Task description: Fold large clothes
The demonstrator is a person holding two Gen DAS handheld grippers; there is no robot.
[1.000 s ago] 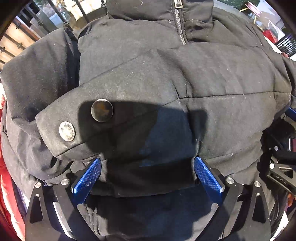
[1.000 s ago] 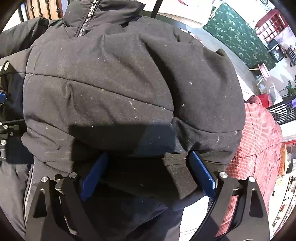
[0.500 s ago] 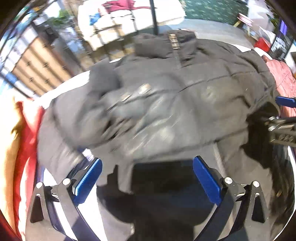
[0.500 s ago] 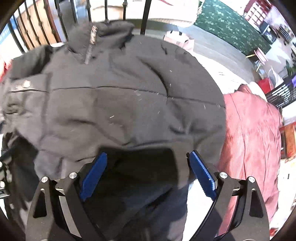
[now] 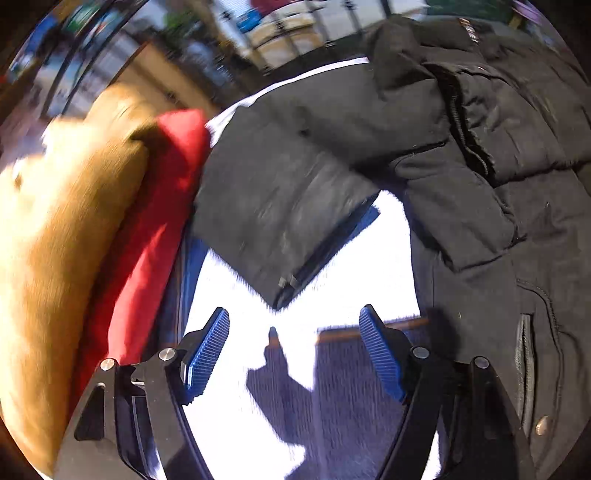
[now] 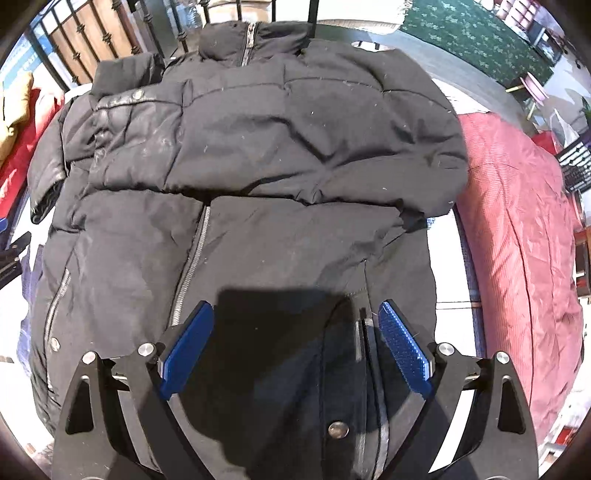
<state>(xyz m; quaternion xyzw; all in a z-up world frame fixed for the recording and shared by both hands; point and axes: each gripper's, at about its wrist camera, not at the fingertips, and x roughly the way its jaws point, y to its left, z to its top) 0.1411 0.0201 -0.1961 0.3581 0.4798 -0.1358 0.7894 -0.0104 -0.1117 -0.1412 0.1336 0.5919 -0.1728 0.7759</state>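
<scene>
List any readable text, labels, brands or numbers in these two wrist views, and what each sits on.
None can be read.
Tab at the collar of the black jacket: light marks, too blurred to read.
Snap buttons on the jacket: any embossing is too small to tell.
Left gripper and right gripper: no markings visible.

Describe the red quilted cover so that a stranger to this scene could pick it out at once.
Find the big black jacket spread across the middle. The red quilted cover lies bunched along its right edge. It is ribbed and dull red, unlike the yellow and bright red fabric on the left.
</scene>
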